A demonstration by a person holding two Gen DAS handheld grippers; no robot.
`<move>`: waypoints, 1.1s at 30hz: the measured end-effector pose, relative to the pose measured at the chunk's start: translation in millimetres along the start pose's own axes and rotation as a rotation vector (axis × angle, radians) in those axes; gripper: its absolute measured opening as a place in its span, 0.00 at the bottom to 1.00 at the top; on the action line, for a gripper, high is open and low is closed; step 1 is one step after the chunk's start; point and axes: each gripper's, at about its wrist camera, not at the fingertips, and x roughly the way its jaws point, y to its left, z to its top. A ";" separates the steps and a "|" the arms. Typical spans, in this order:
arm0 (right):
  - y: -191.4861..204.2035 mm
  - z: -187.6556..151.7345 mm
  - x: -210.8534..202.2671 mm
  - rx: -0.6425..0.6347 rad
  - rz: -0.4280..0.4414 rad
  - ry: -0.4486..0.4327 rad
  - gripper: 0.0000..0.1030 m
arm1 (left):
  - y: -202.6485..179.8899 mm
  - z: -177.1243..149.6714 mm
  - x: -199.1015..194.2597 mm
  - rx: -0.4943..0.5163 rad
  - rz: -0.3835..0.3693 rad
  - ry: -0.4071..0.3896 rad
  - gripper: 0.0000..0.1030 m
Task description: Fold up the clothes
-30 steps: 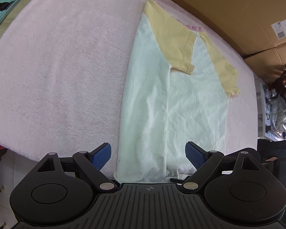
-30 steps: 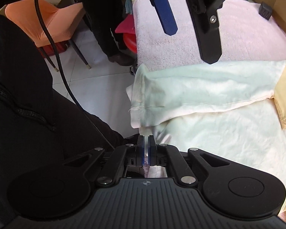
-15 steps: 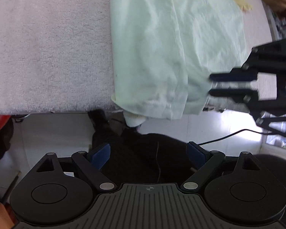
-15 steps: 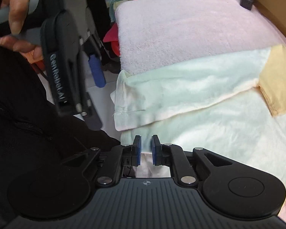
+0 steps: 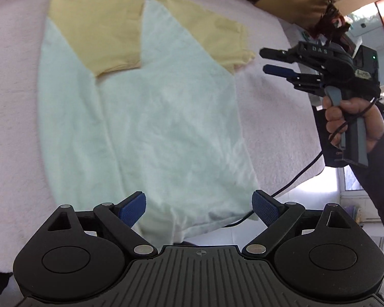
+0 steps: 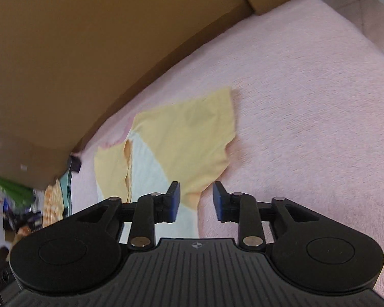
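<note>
Left gripper [image 5: 199, 208] jaws spread wide, blue pads far apart, nothing between them, hovering at bottom centre of frame over the shirt's hem. Right gripper [image 6: 196, 200] jaws partly apart, released, empty; its left pad sits over the shirt's edge, right pad over bare towel, touching or not, can't tell. In the left wrist view the right gripper [image 5: 277, 61] shows at right of frame, fingers pointing left toward the yellow sleeve [image 5: 225, 42], gripped by a hand [image 5: 350, 122] w/ dark sleeve running down to lower right. T-shirt [image 5: 151, 117], pale mint w/ yellow sleeves, lies flat on the pink towel [image 5: 12, 102], its left side folded inward, neck toward top of frame. Cardboard box [image 6: 76, 38] fills upper left of right wrist view.
</note>
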 end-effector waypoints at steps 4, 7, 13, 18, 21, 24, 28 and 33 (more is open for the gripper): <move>-13.2 7.4 13.7 0.113 -0.006 -0.033 0.56 | -14.8 9.5 15.3 0.006 -0.034 0.002 0.94; -15.4 9.6 30.1 0.155 0.000 -0.032 0.53 | -12.5 17.8 16.9 -0.008 -0.007 -0.026 0.94; 36.9 -0.5 48.7 -0.034 -0.034 -0.064 0.02 | 17.4 48.1 2.2 -0.081 0.086 -0.096 0.94; 98.4 -13.9 58.2 -0.280 -0.062 -0.095 0.02 | 59.3 79.6 -38.5 -0.181 0.121 -0.202 0.94; 133.6 -27.3 69.7 -0.419 -0.078 -0.099 0.02 | 81.8 94.2 -57.0 -0.225 0.106 -0.233 0.94; 164.2 -54.8 96.6 -0.535 -0.091 -0.068 0.02 | 95.3 108.4 -62.7 -0.225 0.116 -0.234 0.94; 193.2 -87.5 127.0 -0.639 -0.115 -0.031 0.05 | 103.7 124.6 -57.3 -0.190 0.103 -0.208 0.94; 187.6 -105.6 129.9 -0.590 -0.082 0.002 0.32 | 100.7 142.1 -39.6 -0.146 0.051 -0.157 0.94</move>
